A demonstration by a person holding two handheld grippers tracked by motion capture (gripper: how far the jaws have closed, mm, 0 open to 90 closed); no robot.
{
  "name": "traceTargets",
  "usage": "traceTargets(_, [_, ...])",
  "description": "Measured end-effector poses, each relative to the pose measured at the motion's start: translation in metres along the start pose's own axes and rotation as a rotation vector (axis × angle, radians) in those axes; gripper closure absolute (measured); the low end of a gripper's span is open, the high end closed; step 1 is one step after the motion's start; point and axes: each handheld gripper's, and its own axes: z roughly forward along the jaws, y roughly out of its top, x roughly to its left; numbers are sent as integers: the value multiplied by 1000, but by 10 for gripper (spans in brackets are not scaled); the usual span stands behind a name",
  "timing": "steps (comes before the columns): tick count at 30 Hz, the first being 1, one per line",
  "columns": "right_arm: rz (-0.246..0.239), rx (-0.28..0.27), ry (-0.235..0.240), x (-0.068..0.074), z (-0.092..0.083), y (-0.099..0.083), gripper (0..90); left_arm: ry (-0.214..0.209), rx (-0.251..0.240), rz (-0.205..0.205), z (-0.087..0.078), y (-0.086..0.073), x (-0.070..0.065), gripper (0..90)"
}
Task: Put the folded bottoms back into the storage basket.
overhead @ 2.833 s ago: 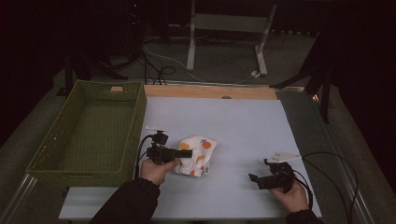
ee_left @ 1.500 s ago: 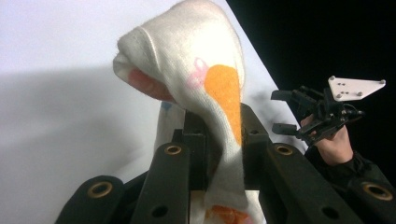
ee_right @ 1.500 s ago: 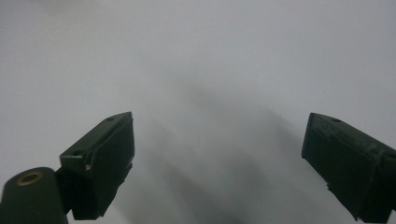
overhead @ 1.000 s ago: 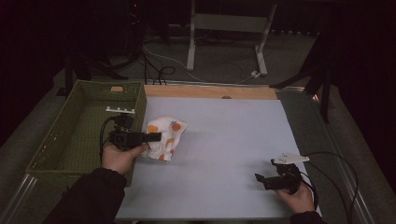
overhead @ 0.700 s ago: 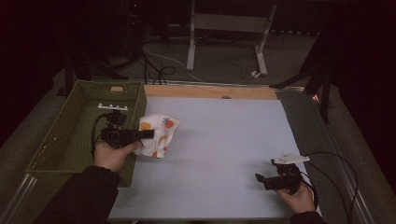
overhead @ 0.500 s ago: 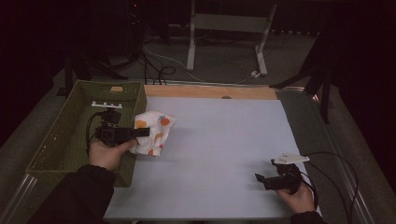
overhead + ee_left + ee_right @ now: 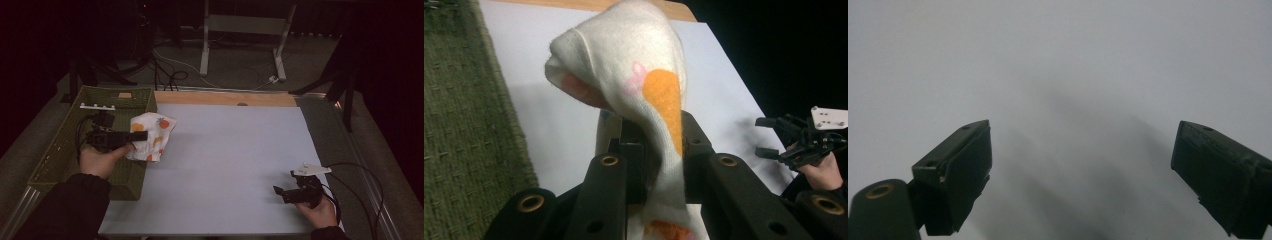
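A folded white cloth (image 7: 151,136) with orange and pink prints hangs in the air at the right rim of the green basket (image 7: 60,150). My left gripper (image 7: 139,136) is shut on it. In the left gripper view the cloth (image 7: 644,95) is pinched between the two black jaws and bulges up over my left gripper (image 7: 658,150). My right gripper (image 7: 278,192) rests low at the table's front right, its jaws wide apart with nothing between them. The right gripper view has my right gripper (image 7: 1080,172) over bare white table (image 7: 1058,60).
The green woven basket stands along the table's left side, with a small tan tag (image 7: 125,95) at its far wall. A wooden strip (image 7: 225,98) edges the white table (image 7: 235,145) at the back. Cables trail from the right gripper off the table's right edge.
My left gripper has carried the cloth from the table's middle front leftward and up to the basket's right rim. The right gripper has stayed in place.
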Motion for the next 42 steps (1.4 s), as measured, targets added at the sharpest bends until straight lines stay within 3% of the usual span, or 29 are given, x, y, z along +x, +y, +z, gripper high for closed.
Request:
traceTargets(25, [6,-6,-12,-2,-1,0,93,51,-57,-25,-43,12,21,788])
traceTargets(42, [2,-11,-18,-3,-1,0,92,76,-77,-53,-56,13,34,788])
